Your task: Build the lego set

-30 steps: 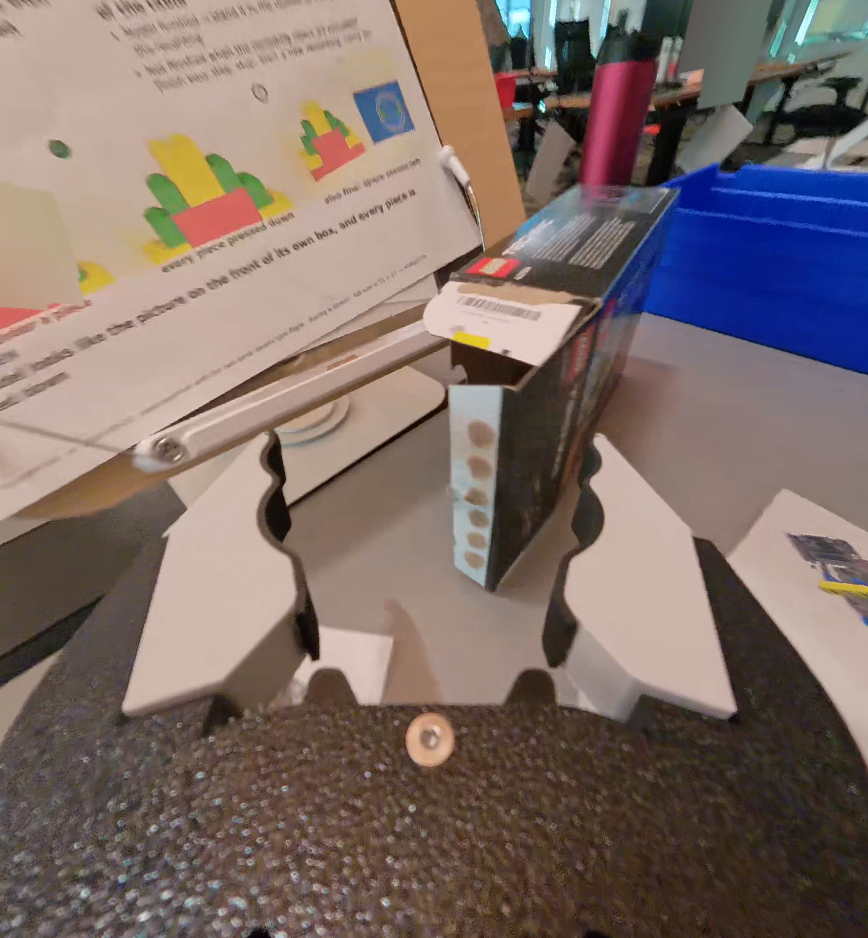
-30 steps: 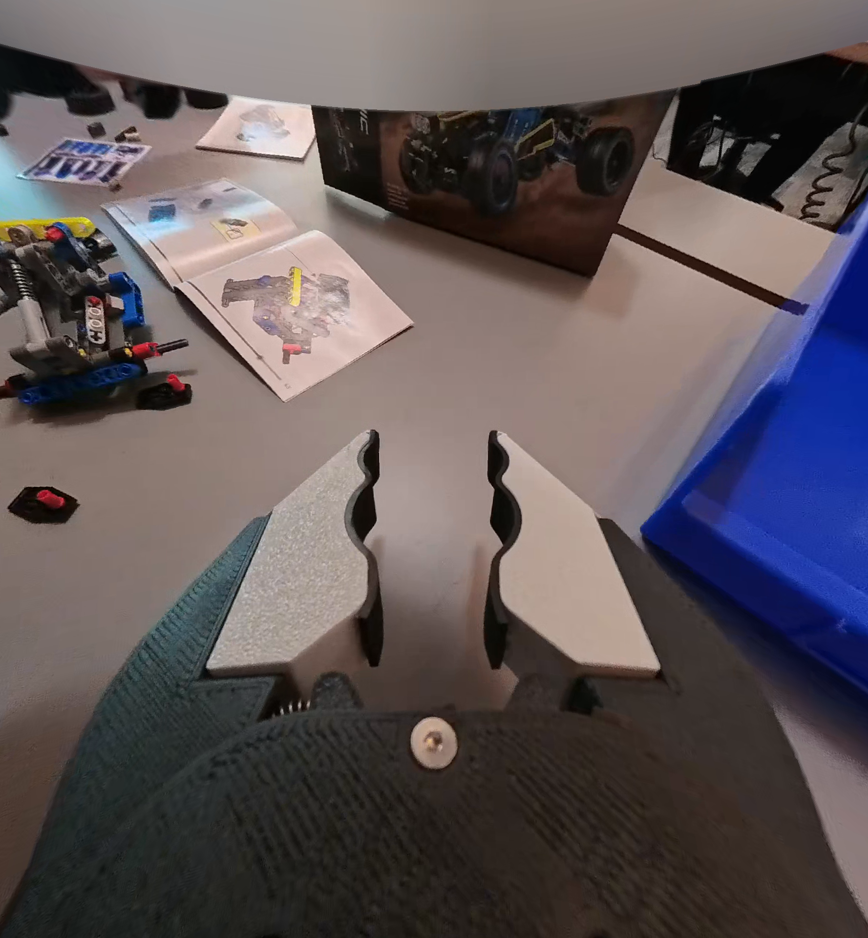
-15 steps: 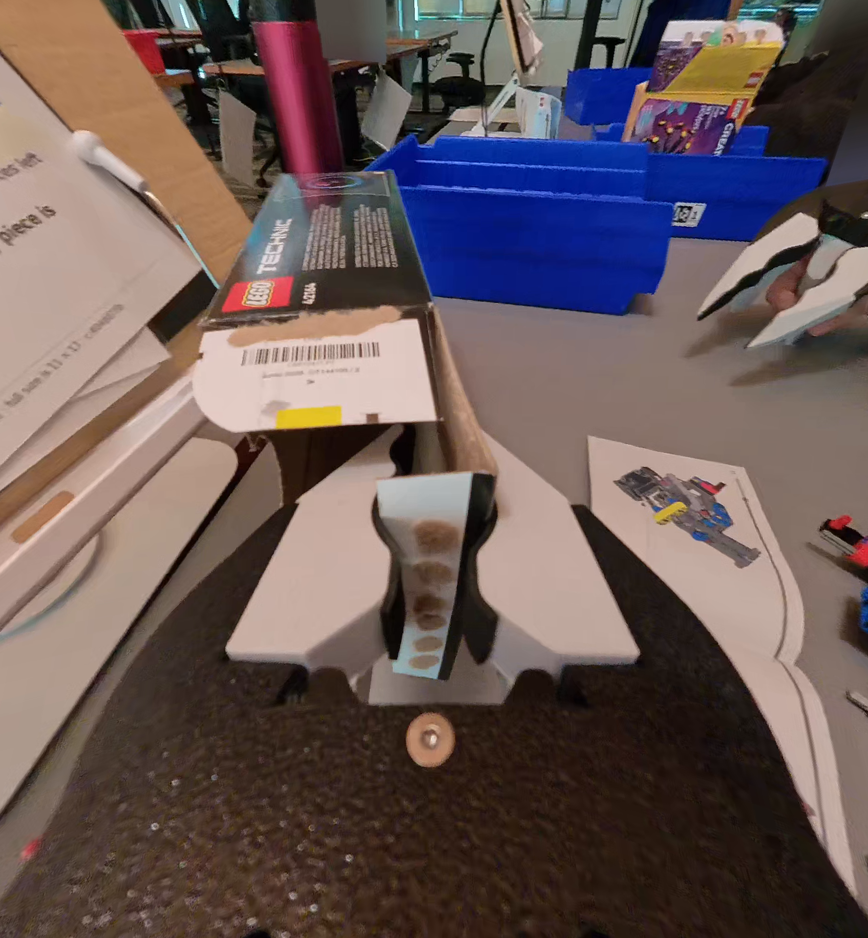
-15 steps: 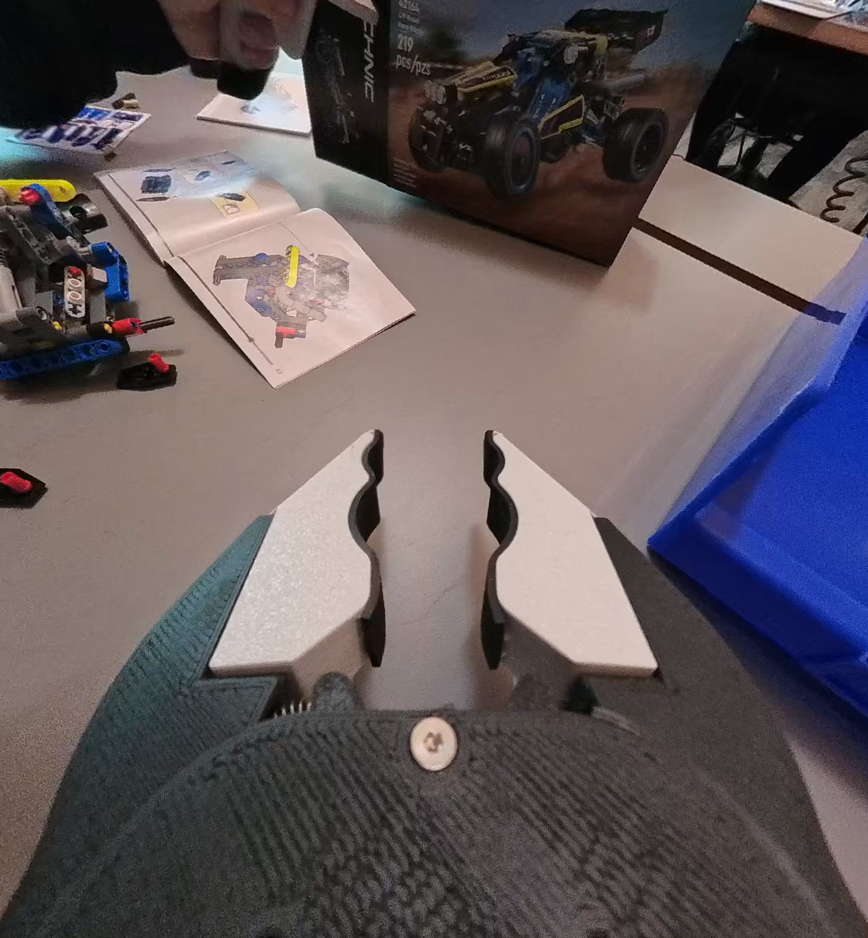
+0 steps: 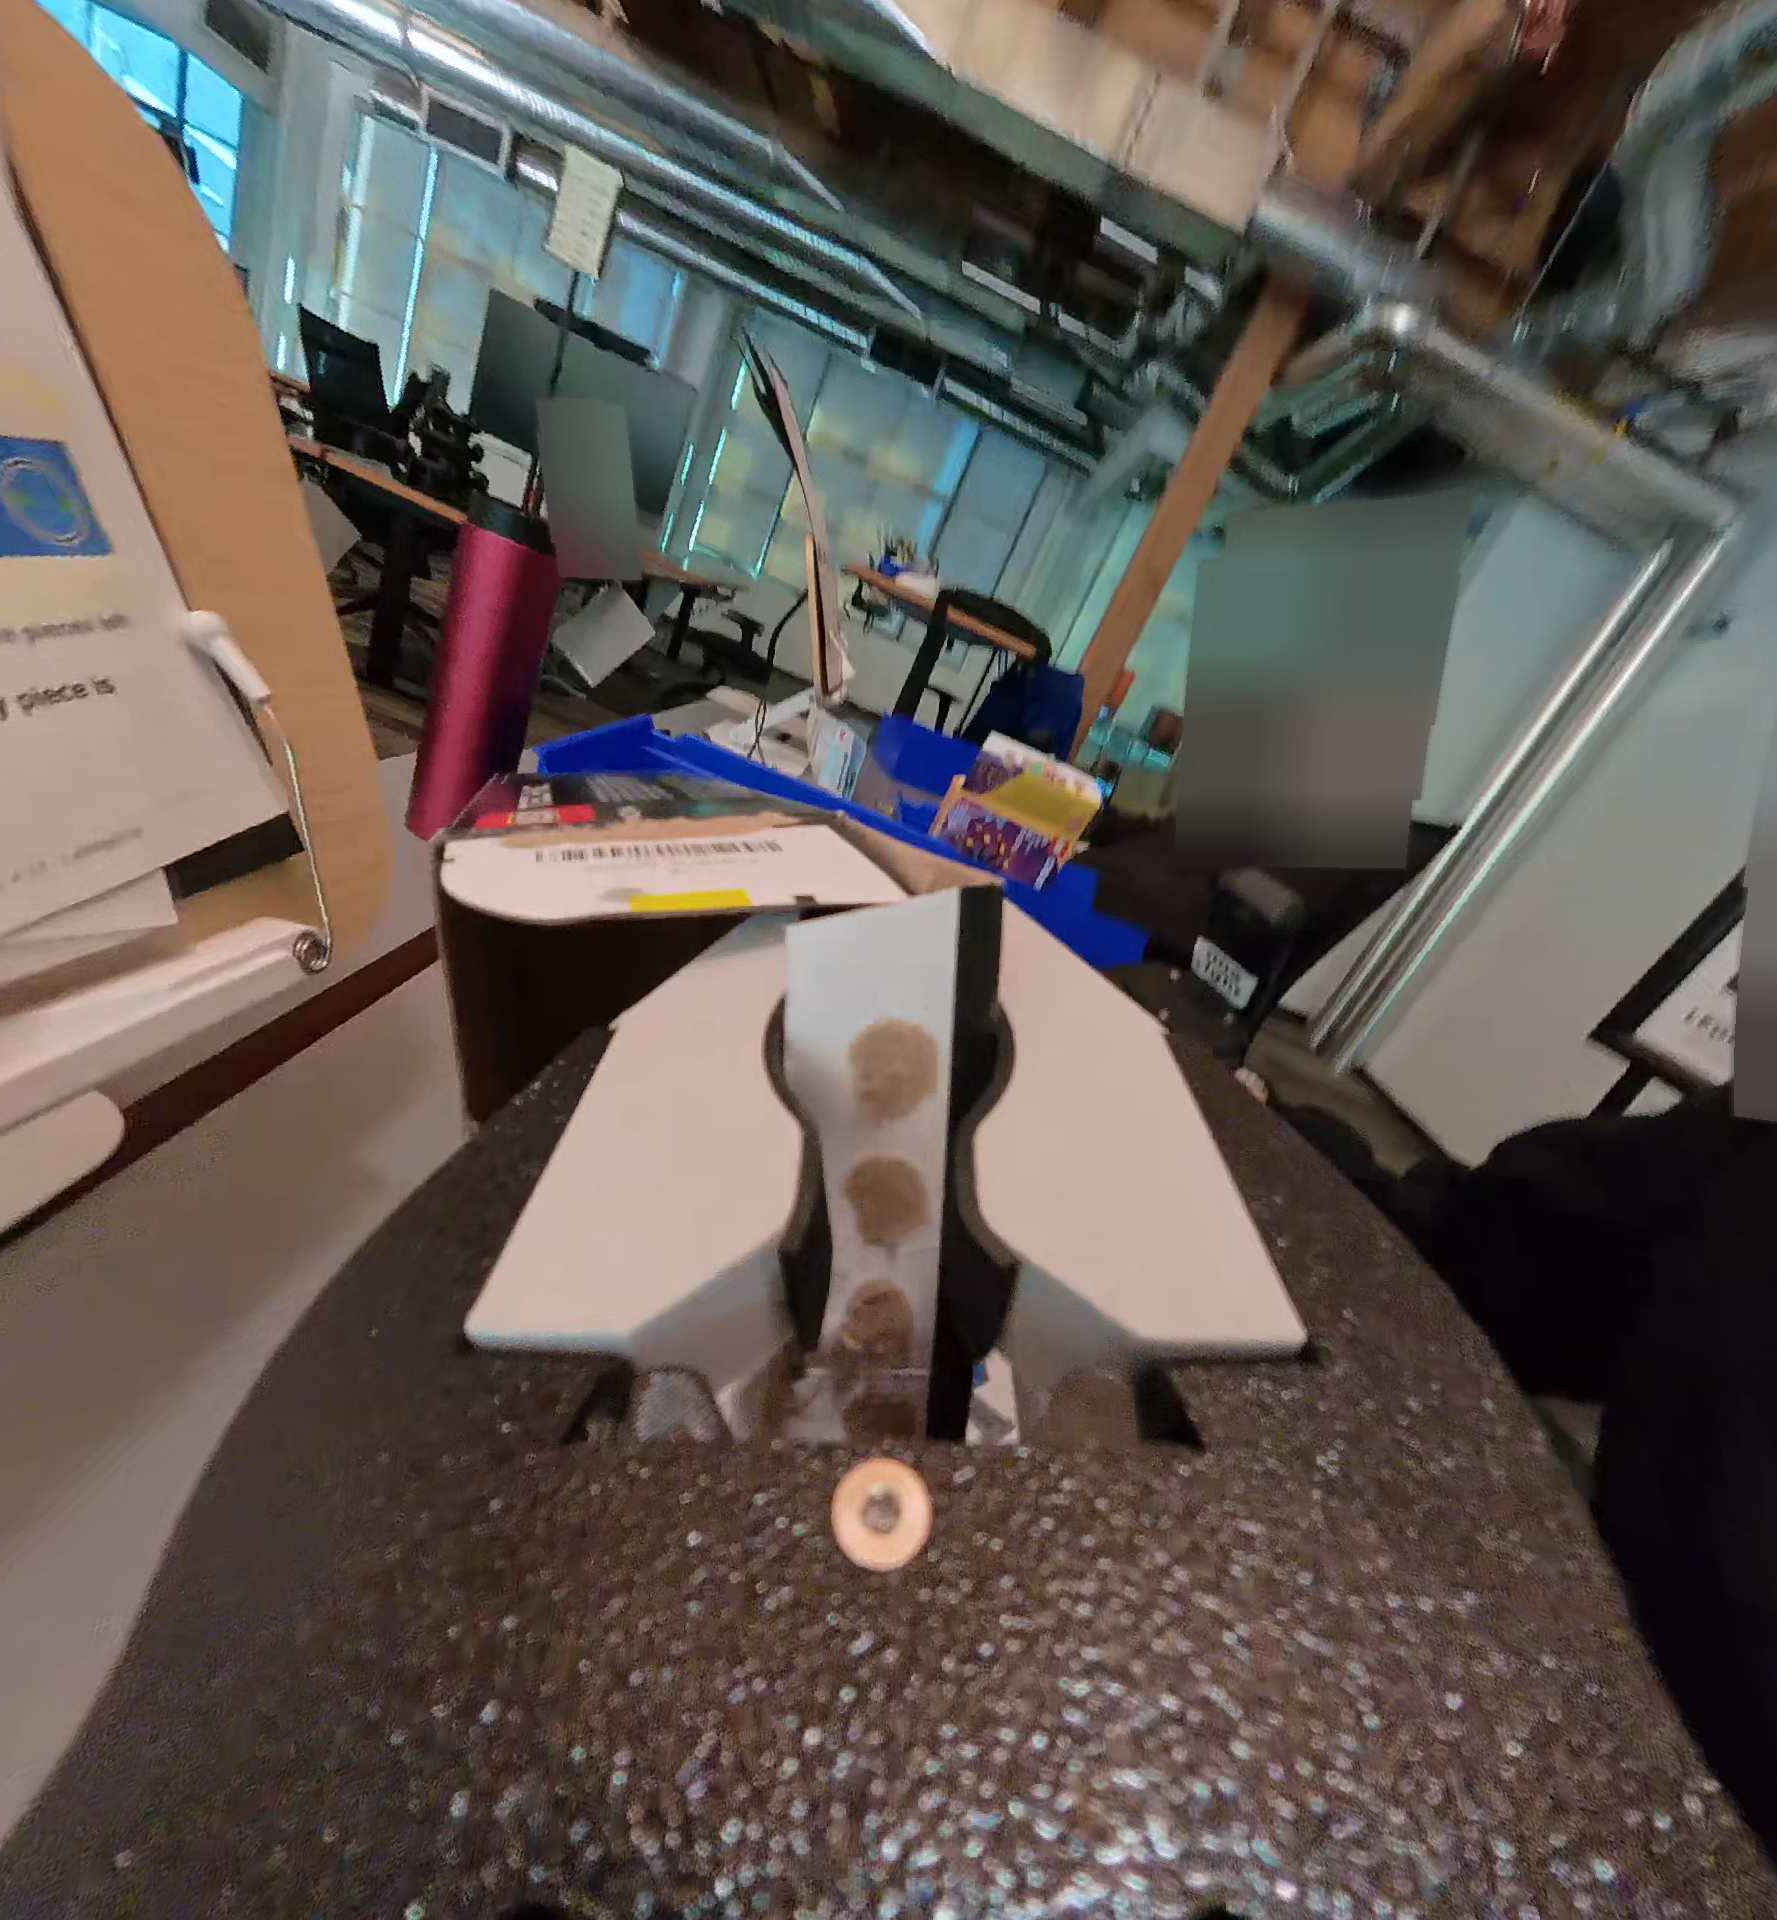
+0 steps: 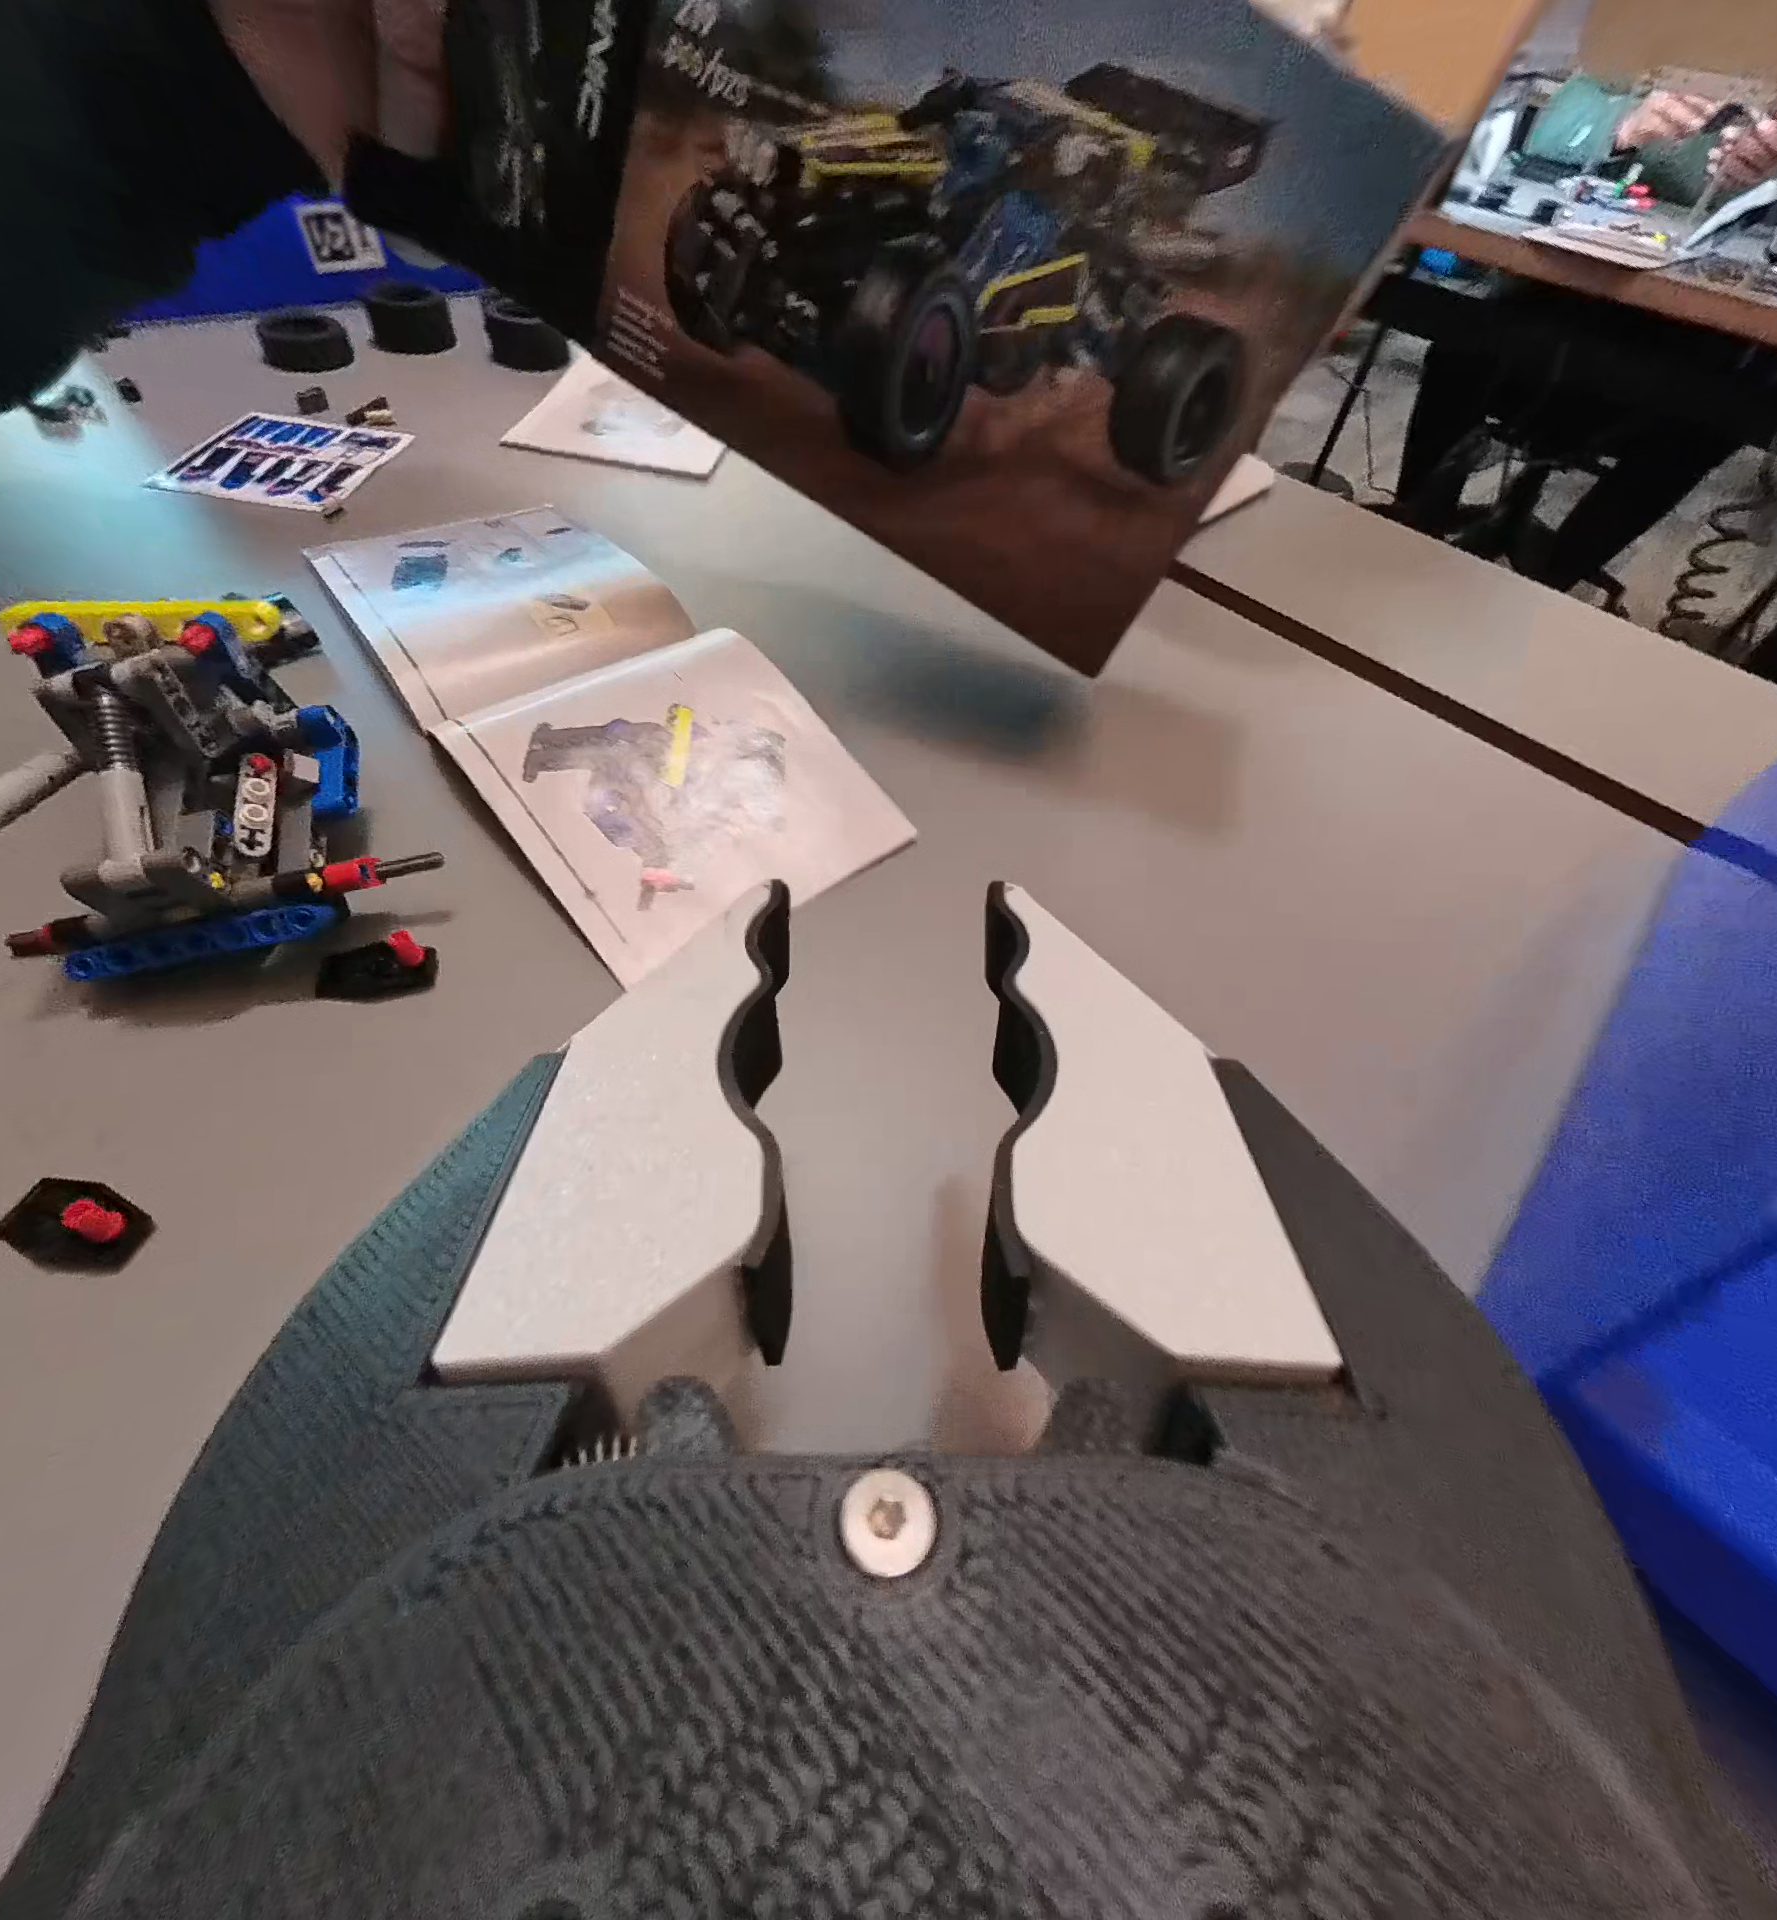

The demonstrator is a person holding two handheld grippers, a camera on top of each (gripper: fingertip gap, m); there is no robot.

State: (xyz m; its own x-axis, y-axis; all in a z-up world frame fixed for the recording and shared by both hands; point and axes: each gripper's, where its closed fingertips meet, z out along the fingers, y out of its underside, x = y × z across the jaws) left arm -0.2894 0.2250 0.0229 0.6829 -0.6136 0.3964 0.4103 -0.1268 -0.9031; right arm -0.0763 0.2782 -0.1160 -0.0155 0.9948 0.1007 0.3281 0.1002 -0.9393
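Overhead, the left wrist view takes in ducts and pipes of an open workroom, with desks and windows far back, all smeared by blur. At nine o'clock a clipboard [image 5: 188,582] of printed sheets leans, cut by the edge; a magenta bottle [image 5: 484,665] stands at eleven. The left gripper [image 5: 889,1039] is clamped on the end flap [image 5: 868,1039] of a dark cardboard box [image 5: 593,831], both pads pressed to it. Blue bins [image 5: 1029,894] lie at one o'clock, partly hidden.

From the right wrist view the grey surface [image 6: 1279,831] carries, at nine o'clock, a half-built toy chassis [image 6: 188,790], then an open booklet [image 6: 603,717] at eleven. The box hangs tilted above at twelve, its upper part cropped. The right gripper [image 6: 886,935] stands apart, bare over the surface. A blue bin [image 6: 1694,1143] fills three o'clock, blurred.
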